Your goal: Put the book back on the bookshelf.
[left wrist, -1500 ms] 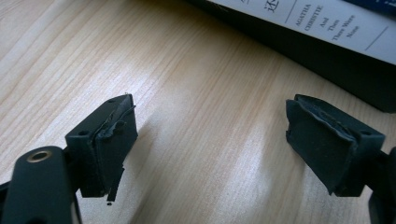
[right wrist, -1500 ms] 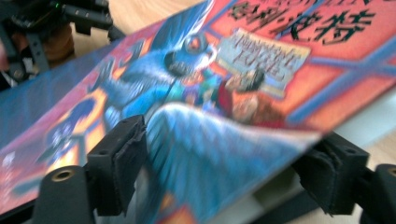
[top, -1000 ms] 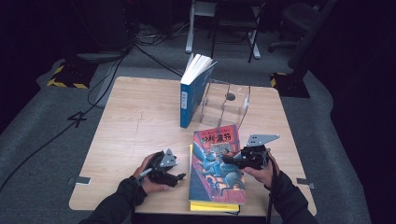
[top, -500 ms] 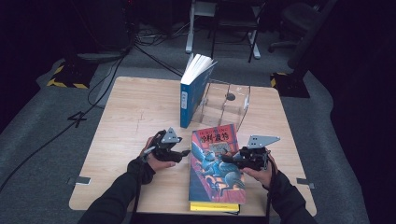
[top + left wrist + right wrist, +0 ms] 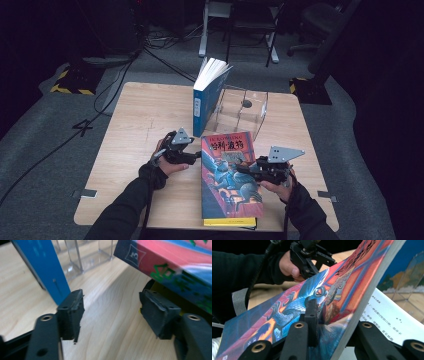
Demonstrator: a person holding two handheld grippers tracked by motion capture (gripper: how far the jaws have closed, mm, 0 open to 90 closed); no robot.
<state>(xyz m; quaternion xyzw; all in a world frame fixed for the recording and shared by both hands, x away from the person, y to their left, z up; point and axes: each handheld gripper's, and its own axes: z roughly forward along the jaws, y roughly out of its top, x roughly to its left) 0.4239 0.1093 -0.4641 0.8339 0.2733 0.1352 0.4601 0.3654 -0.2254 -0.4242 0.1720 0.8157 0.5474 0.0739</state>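
**Top book gripped, lift barely begun**

The right gripper point(image 5: 248, 171) clamps the colourful book point(image 5: 227, 172) at its three o'clock edge, tilting it off the yellow book point(image 5: 230, 222). The left gripper point(image 5: 196, 156), jaws apart and just closing, waits empty at nine o'clock. Shelving beside the blue book point(image 5: 205, 102) at twelve o'clock remains.

Bare table point(image 5: 135, 125) left of blue book point(image 5: 204, 102) gave free passage. Clear box point(image 5: 245, 112) stood touching blue book's right side, blocking far centre. Red book point(image 5: 229, 175) filled space just before blue book.
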